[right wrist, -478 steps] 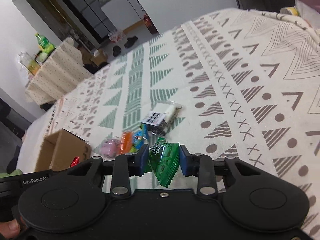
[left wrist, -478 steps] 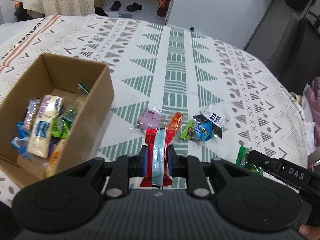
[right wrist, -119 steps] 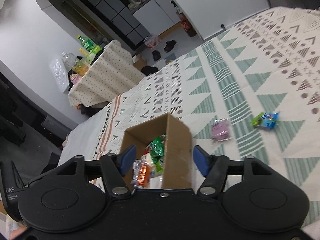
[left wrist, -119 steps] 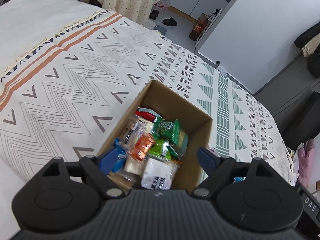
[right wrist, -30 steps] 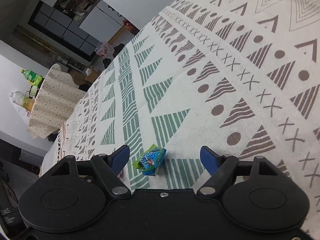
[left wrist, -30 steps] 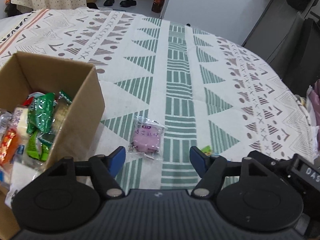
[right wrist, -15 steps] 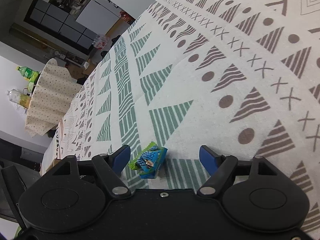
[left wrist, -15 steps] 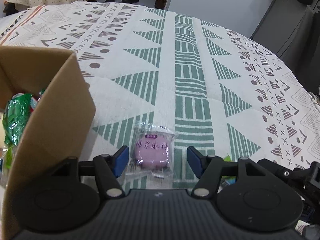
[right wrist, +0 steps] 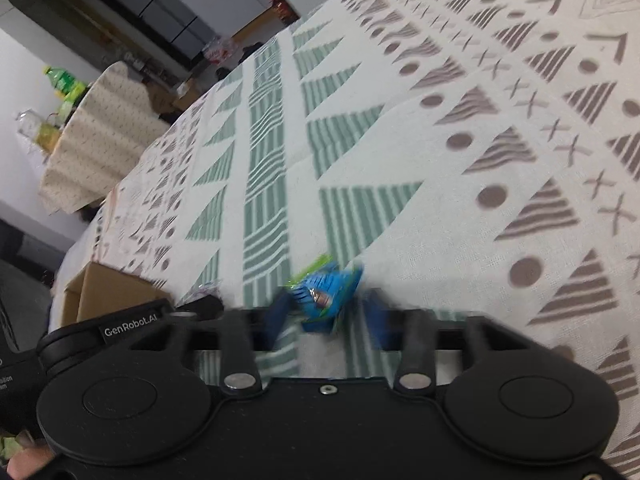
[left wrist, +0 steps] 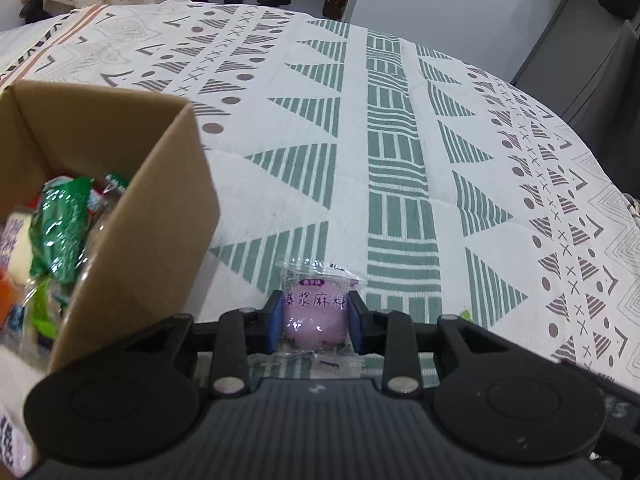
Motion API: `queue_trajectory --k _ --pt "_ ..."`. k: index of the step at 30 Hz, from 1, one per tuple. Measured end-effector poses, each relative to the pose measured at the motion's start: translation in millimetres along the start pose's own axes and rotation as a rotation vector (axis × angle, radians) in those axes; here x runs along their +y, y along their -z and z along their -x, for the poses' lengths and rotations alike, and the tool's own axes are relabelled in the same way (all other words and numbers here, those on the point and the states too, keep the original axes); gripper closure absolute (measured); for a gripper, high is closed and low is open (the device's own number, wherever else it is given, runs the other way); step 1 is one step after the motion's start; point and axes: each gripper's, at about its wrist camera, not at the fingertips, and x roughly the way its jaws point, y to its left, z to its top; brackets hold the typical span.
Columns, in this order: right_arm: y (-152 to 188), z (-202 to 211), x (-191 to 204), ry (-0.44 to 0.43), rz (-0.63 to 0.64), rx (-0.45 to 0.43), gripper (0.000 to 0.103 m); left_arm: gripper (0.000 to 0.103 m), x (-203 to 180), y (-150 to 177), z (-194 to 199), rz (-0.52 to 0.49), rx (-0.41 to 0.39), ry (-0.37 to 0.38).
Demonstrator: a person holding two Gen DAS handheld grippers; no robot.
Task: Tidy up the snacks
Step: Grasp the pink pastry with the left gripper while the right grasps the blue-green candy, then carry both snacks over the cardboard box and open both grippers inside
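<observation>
Left wrist view: two loose snacks on the bed, each between closing jaws.

Left gripper (left wrist: 315,322) is closing on the round purple mochi in a clear plastic wrapper (left wrist: 314,316), blue pads touching its sides, just right of the brown cardboard box (left wrist: 160,236) already heaped with packets. Right gripper (right wrist: 326,314) is closing around the small blue-and-green foil packet (right wrist: 324,294); blur hides whether its pads touch. Both snacks lie on the patterned bedspread (left wrist: 400,160). Judged light; mochi soft and squashable, so grip gently across its middle; foil crinkly, likely slippery. Count: one mochi, one blue packet, one box.
</observation>
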Motion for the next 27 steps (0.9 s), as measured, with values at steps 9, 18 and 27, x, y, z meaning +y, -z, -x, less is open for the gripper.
queue_trajectory --k 9,18,27 --pt "5 32 16 -0.031 0.046 -0.063 0.083 0.072 -3 13 36 0.007 -0.020 0.013" --pt "8 74 26 -0.070 0.018 -0.154 0.083 0.072 -1 16 90 -0.002 -0.069 0.022" --pt "14 109 43 -0.113 0.019 -0.224 0.083 0.072 11 22 132 0.014 -0.096 0.038"
